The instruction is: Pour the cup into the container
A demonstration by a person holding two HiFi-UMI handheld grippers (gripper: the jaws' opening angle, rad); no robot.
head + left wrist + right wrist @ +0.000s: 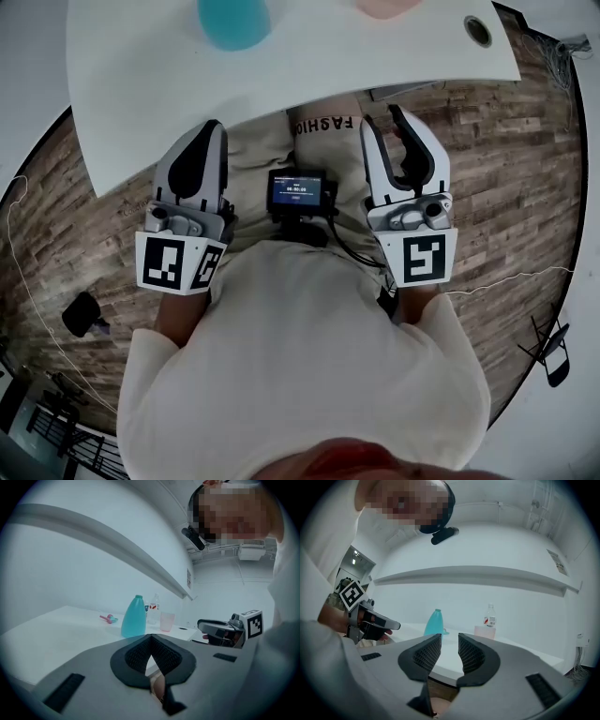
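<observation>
Tabletop [309, 66], white. 3 containers stand upright at its far side. Teal bottle [134, 618]: opaque, contents not visible. Pink cup [167, 621]: near the teal bottle but apart from it, translucent, fill level not readable. Clear bottle [153, 607]: red label, set behind those 2, contents too small to tell. All 3 stand well apart from both grippers. Left gripper [151, 638]: jaws together at the tips, nothing held. Right gripper [446, 641]: jaws a narrow gap apart, nothing between them. The 2 grippers are side by side at the tabletop's near edge, over the person's lap.
</observation>
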